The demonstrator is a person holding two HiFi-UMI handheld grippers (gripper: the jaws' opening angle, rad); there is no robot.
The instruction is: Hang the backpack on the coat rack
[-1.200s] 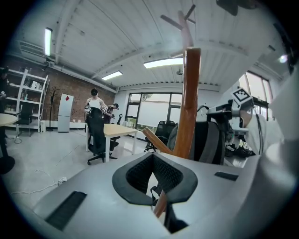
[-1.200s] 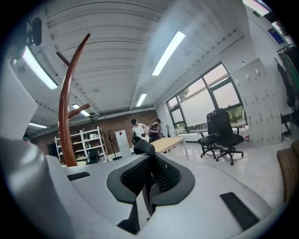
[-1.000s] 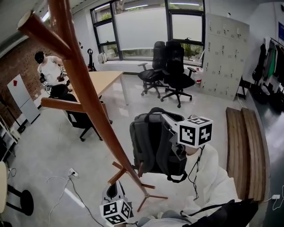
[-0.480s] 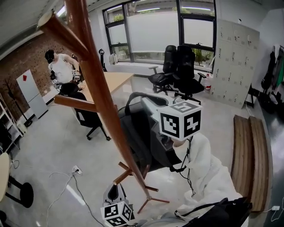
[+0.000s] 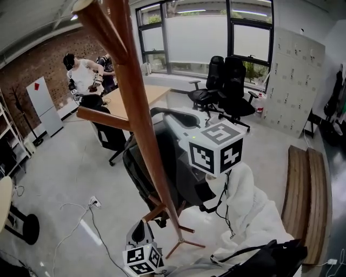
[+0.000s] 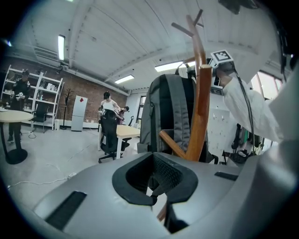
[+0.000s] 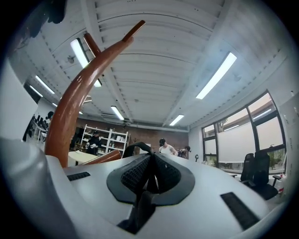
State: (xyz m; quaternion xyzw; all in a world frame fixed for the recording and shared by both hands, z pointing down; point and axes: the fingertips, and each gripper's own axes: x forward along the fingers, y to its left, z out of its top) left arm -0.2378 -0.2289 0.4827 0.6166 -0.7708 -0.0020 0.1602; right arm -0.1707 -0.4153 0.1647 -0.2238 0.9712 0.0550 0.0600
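Observation:
The brown wooden coat rack [image 5: 141,130] rises slantwise through the head view, with a side peg [image 5: 100,117] and a top peg [image 5: 97,16]. Just behind its pole hangs the dark grey backpack [image 5: 175,173]. My right gripper [image 5: 173,118] is shut on the backpack's top handle [image 5: 162,111], and the strap [image 7: 135,148] loops out beyond its jaws. The rack's pole [image 7: 70,112] curves up at the left of the right gripper view. My left gripper [image 5: 139,231] sits low by the rack's base, shut with nothing in it. Its view looks up at the backpack [image 6: 166,112] and the pole [image 6: 202,107].
Black office chairs [image 5: 224,81] stand before the windows, and one more [image 5: 108,135] is at a wooden desk [image 5: 141,96]. People [image 5: 86,76] stand by the brick wall. A wooden bench [image 5: 305,189] lies at the right. A cable and socket [image 5: 94,203] lie on the floor.
My right gripper has lifted the backpack up and leftward, closer against the rack's pole. The head view has tilted upward. The left gripper has stayed low by the base.

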